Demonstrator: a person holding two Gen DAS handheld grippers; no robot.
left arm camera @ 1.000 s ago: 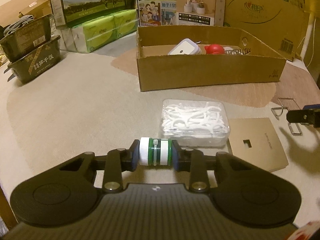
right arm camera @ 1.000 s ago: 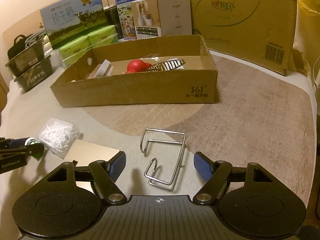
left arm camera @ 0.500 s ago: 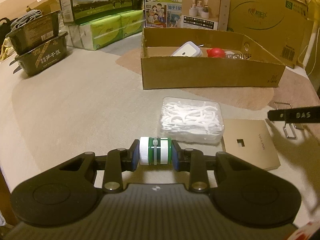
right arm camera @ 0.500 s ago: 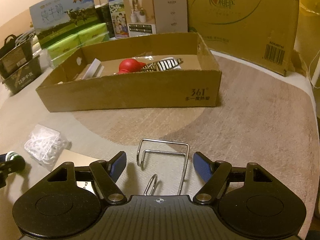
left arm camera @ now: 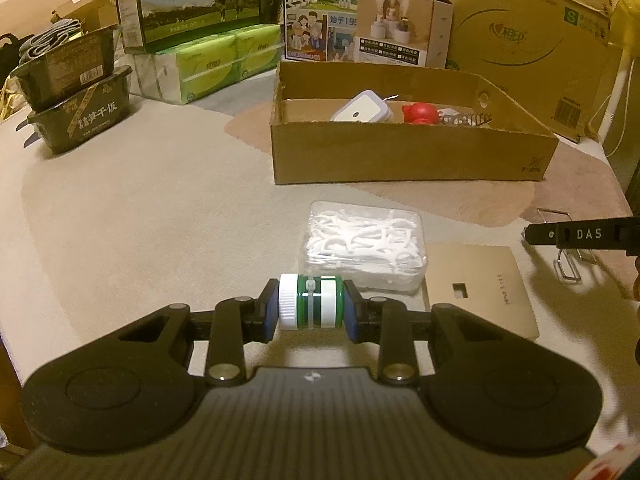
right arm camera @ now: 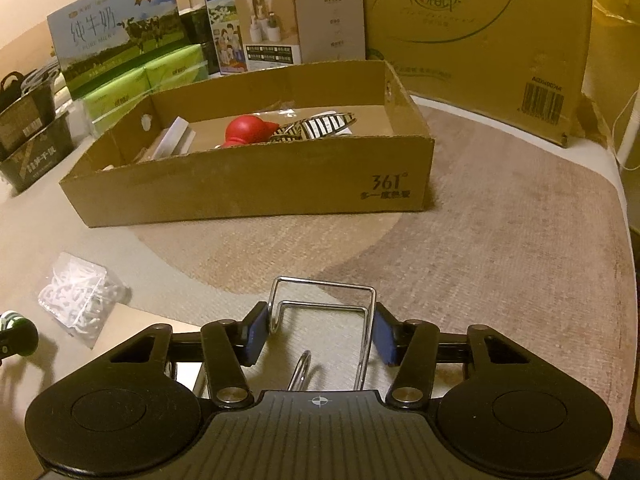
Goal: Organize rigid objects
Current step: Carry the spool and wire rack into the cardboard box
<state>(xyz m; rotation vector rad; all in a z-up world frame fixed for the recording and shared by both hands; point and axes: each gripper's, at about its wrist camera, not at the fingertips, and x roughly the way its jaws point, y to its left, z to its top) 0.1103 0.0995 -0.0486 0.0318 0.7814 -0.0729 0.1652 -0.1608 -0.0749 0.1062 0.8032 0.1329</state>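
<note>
My left gripper (left arm camera: 311, 307) is shut on a small green bottle with a white cap (left arm camera: 311, 306), held above the mat. My right gripper (right arm camera: 320, 330) is closed on a bent metal wire rack (right arm camera: 324, 312); its blue pads touch both sides of the wire. The rack also shows in the left wrist view (left arm camera: 566, 266). An open cardboard box (right arm camera: 256, 196) lies ahead holding a red toy (right arm camera: 244, 130), a striped item (right arm camera: 320, 126) and a white case (left arm camera: 360, 108). A clear box of floss picks (left arm camera: 362, 248) lies in front of the left gripper.
A flat gold TP-Link box (left arm camera: 480, 288) lies right of the floss picks. Milk cartons (left arm camera: 188, 0), green tissue packs (left arm camera: 224, 64), black food bowls (left arm camera: 76, 100) and a large carton (right arm camera: 480, 32) stand at the back. The mat's right edge (right arm camera: 624, 208) is near.
My right gripper moved forward over the wire rack and closed on it. My left gripper rose a little, still holding the bottle.
</note>
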